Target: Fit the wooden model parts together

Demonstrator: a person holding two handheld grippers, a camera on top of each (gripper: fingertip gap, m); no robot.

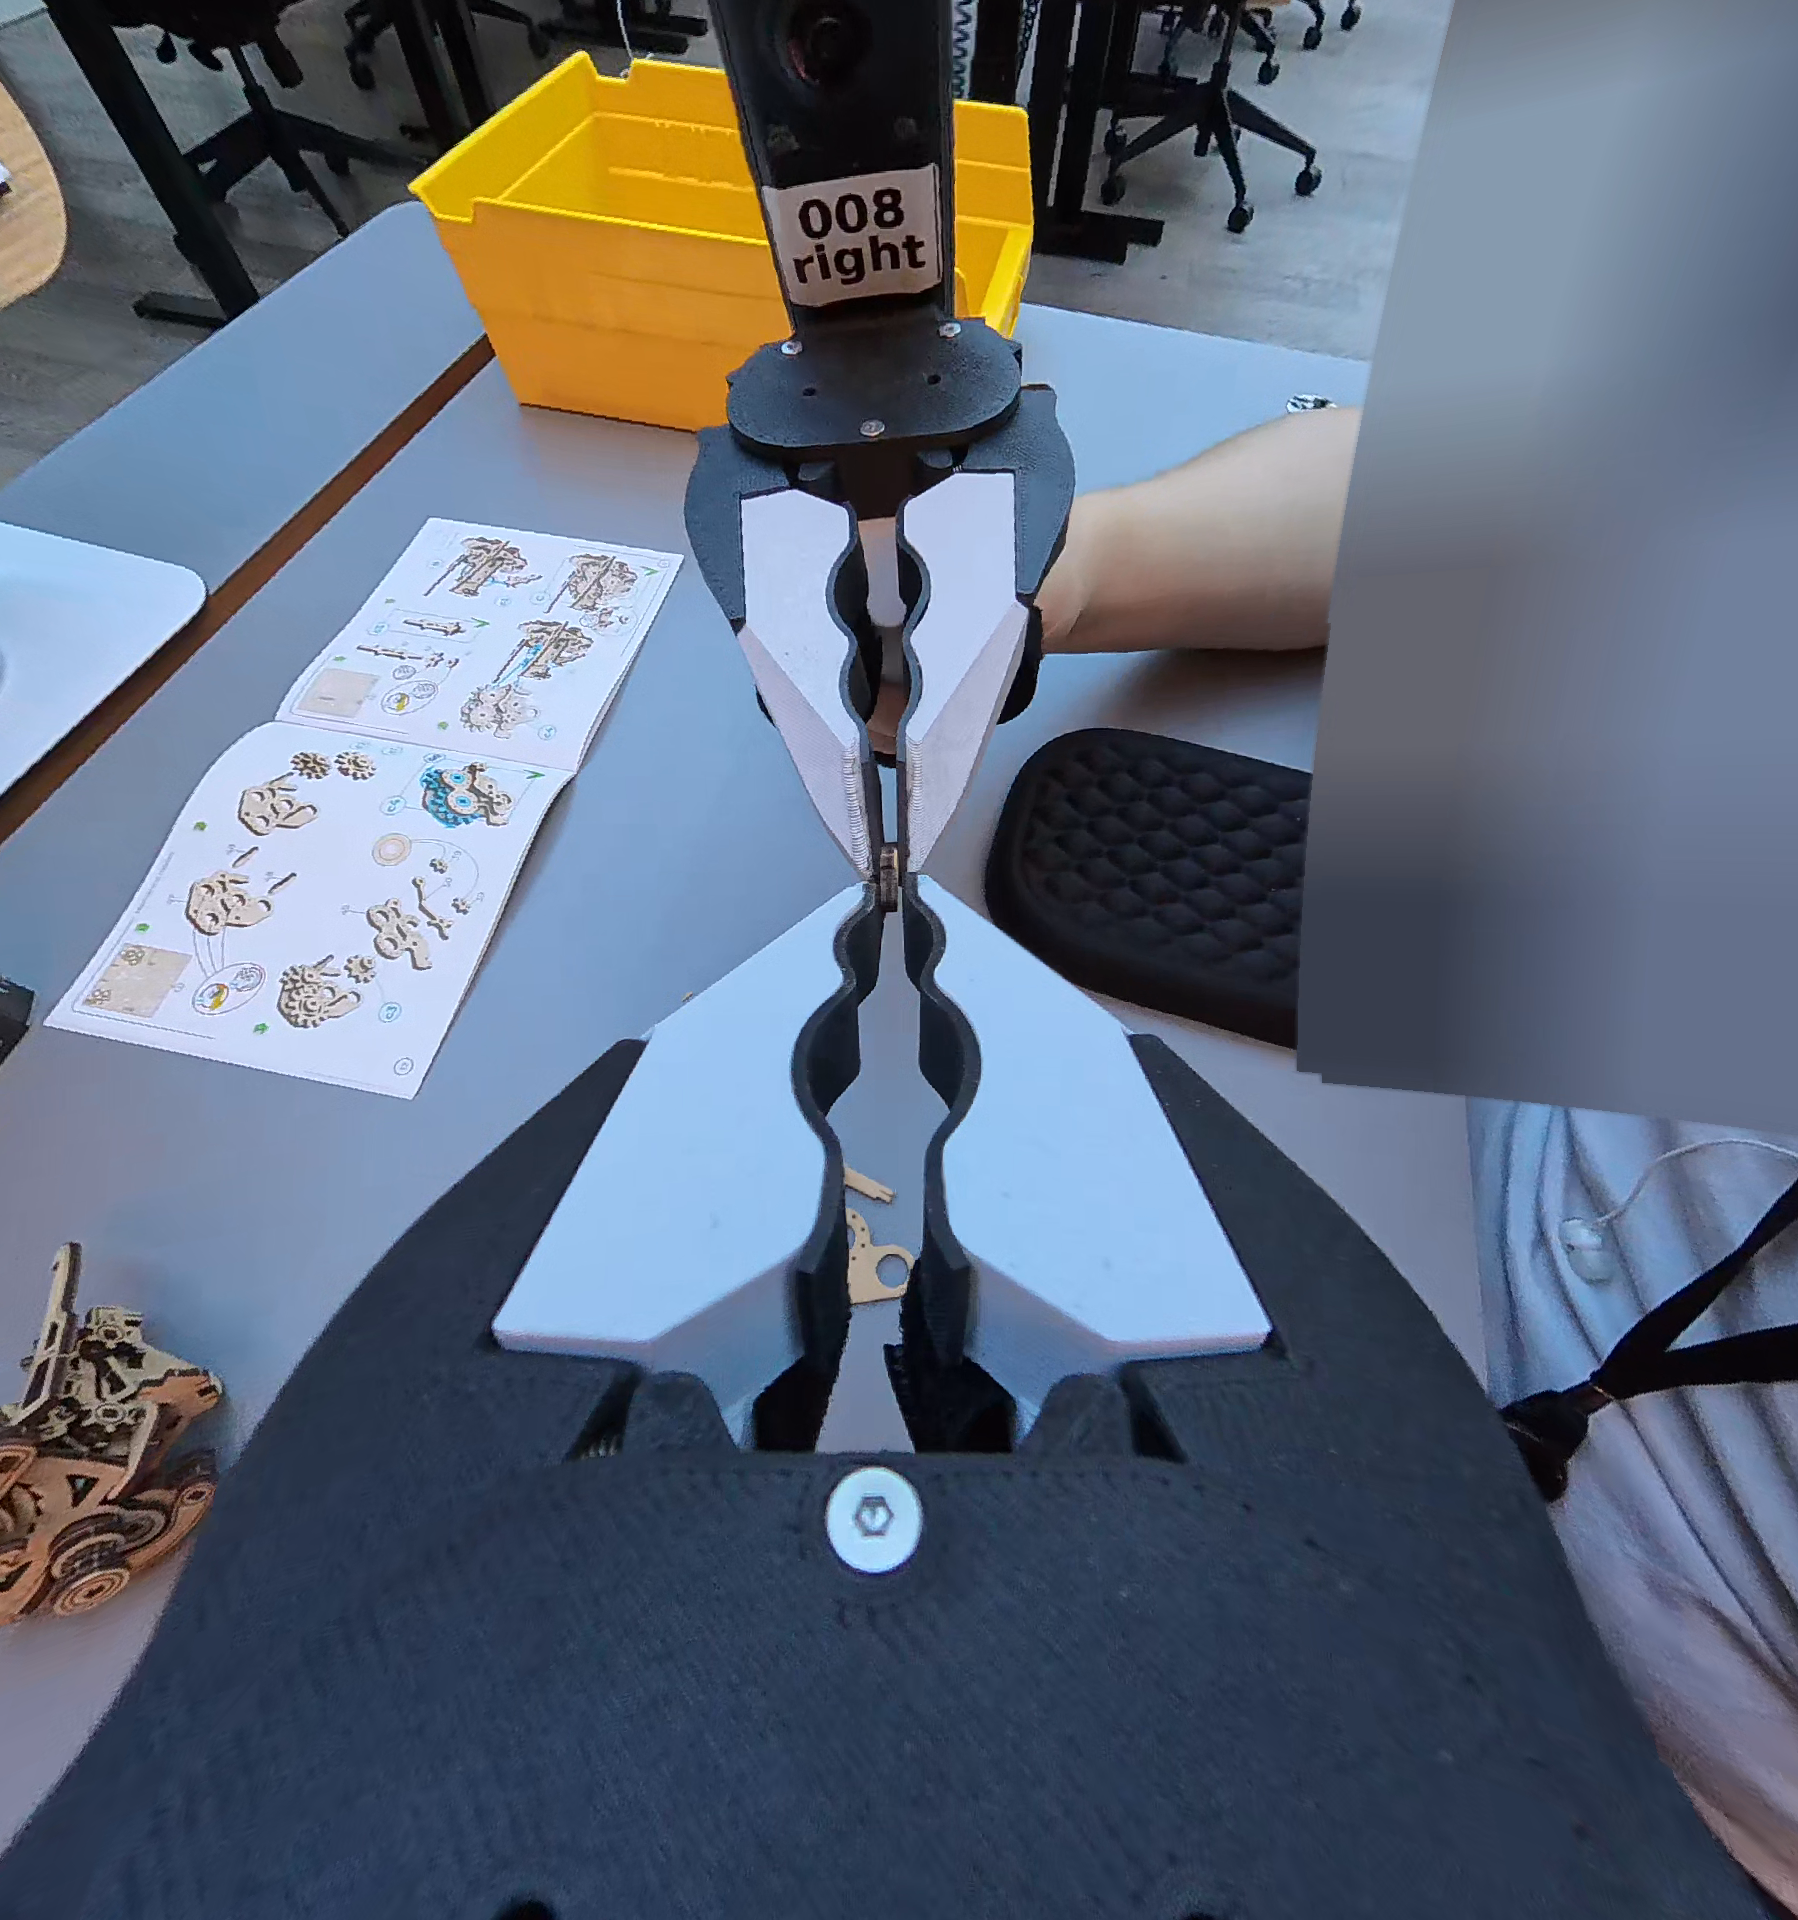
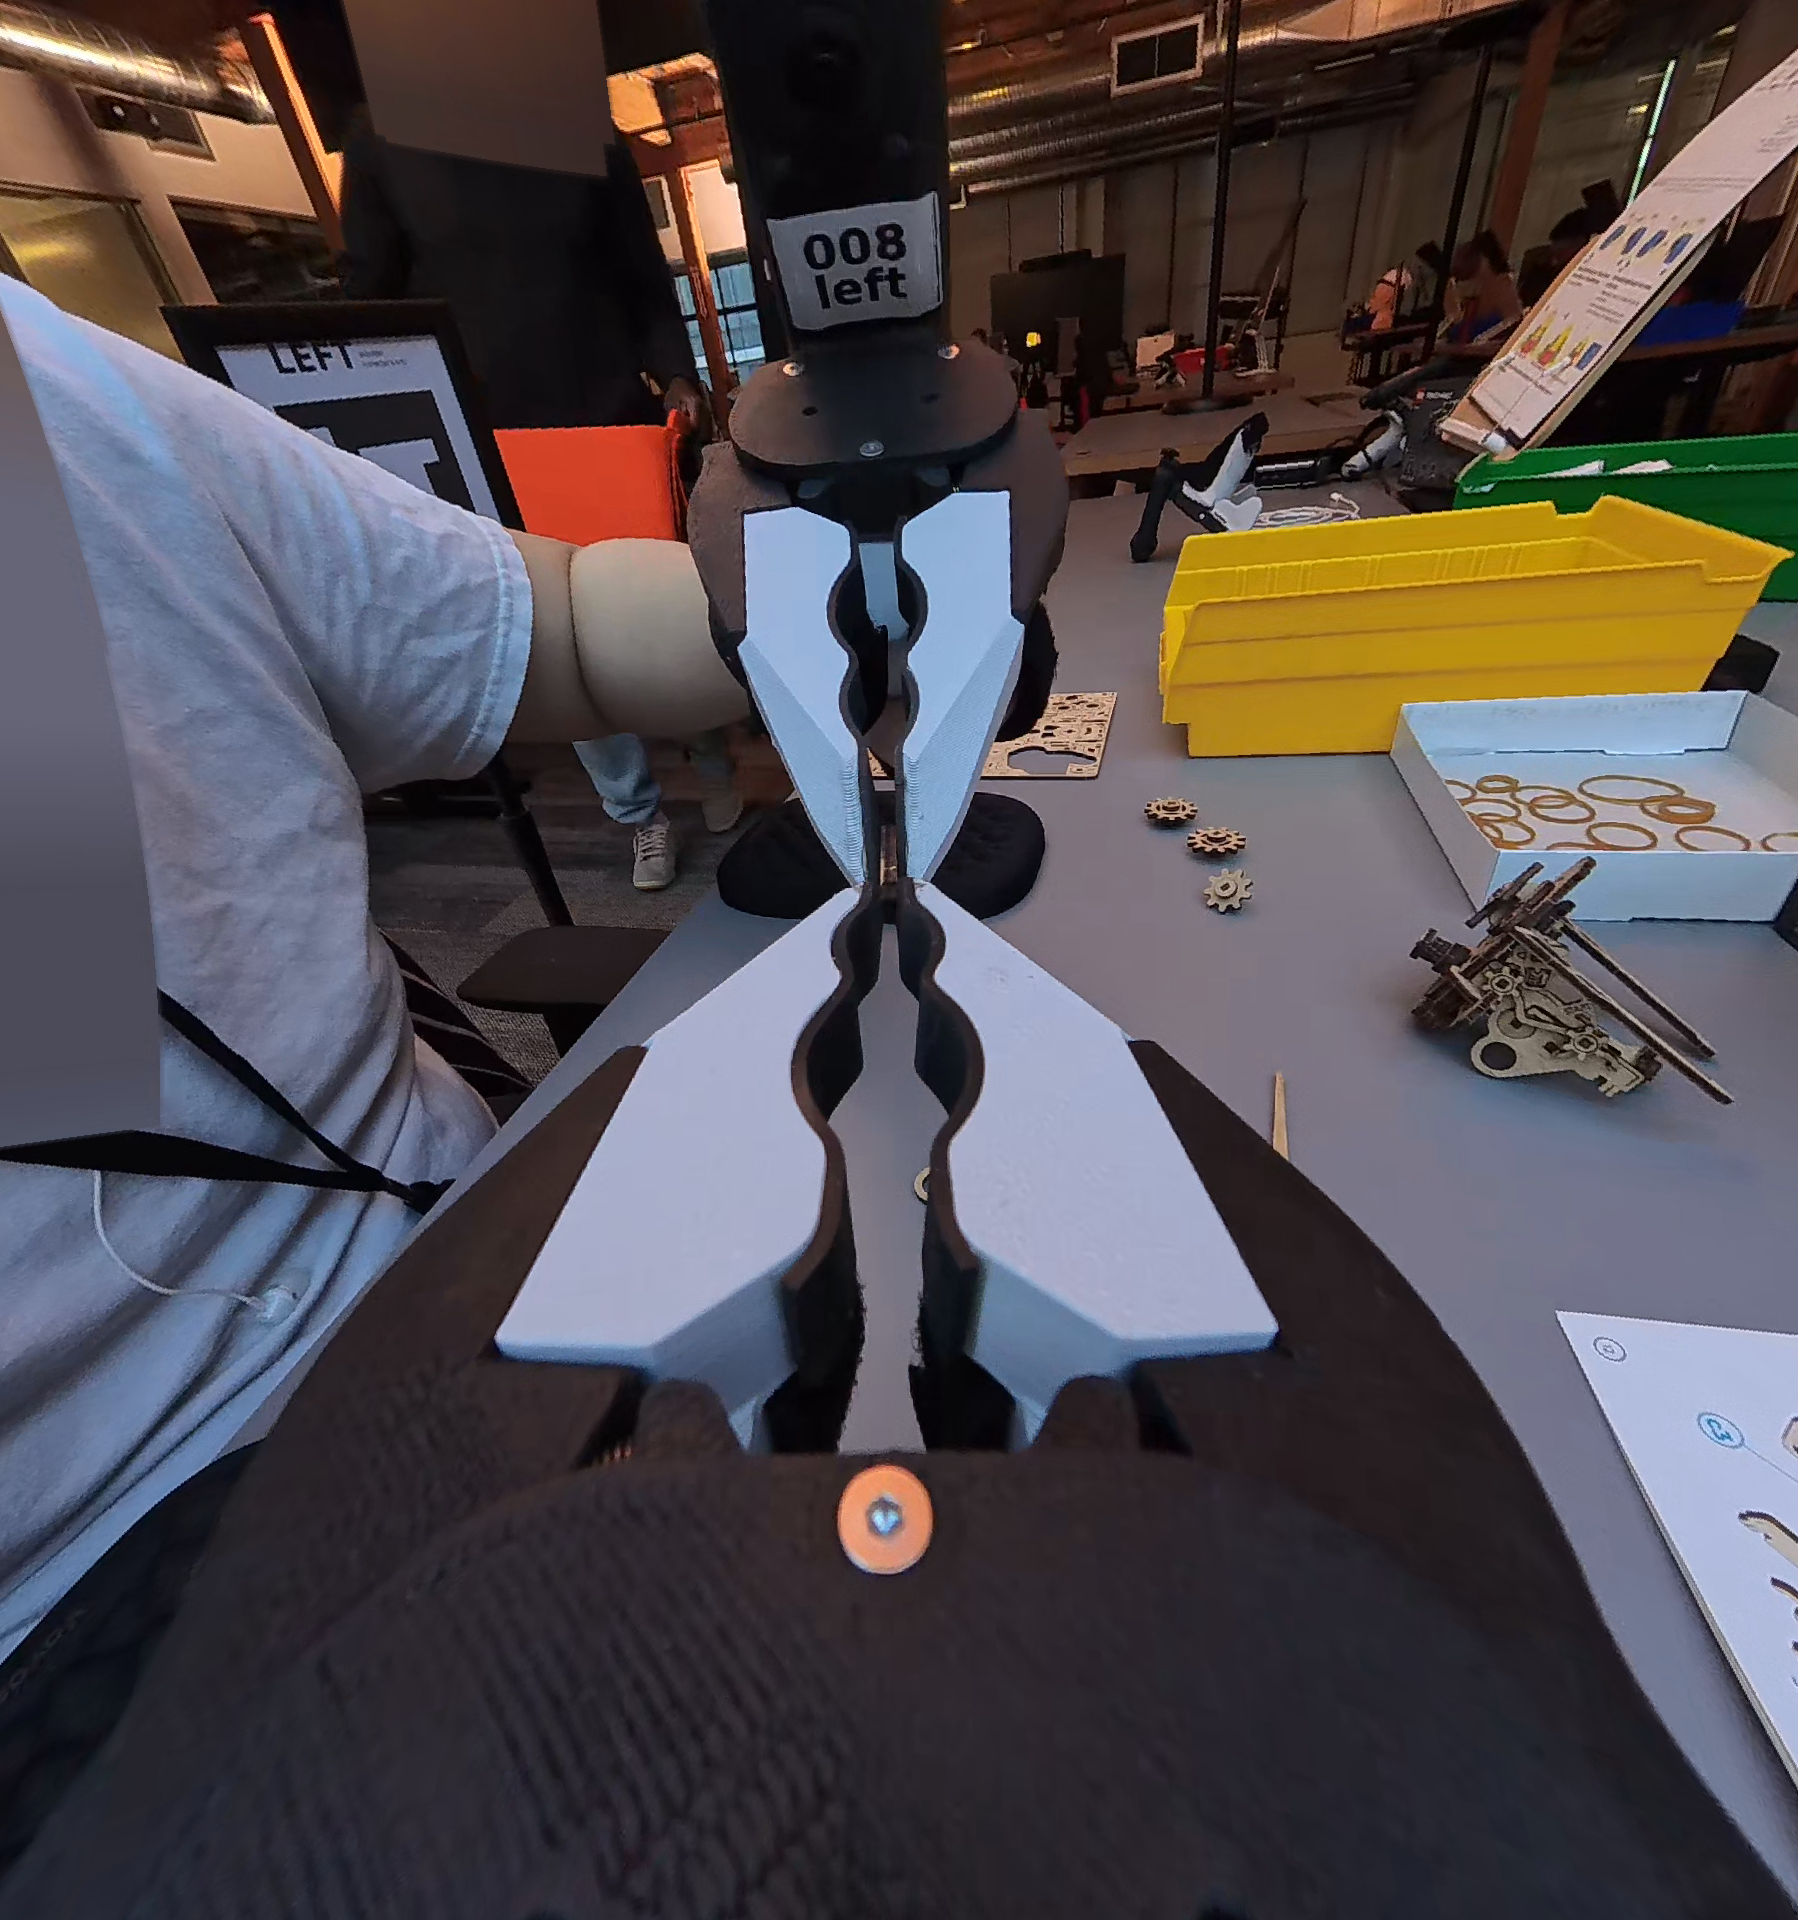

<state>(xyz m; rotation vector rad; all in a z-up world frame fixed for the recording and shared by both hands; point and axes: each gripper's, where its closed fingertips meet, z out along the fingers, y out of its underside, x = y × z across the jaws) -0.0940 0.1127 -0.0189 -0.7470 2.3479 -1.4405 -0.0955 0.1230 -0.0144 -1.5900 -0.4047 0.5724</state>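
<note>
A small dark wooden part (image 1: 888, 871), thin and seen edge-on, sits pinched where the two grippers meet tip to tip. The left gripper (image 1: 887, 902) is closed on its near end; the right gripper (image 1: 887, 847), pointing back from the far side, is closed on the other end. Whether this is one piece or two joined cannot be told: the white fingertips (image 2: 864, 831) cover most of it

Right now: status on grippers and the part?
Left gripper and right gripper tip to tip, both shut on small wooden piece. Held above table. Nothing between.
</note>
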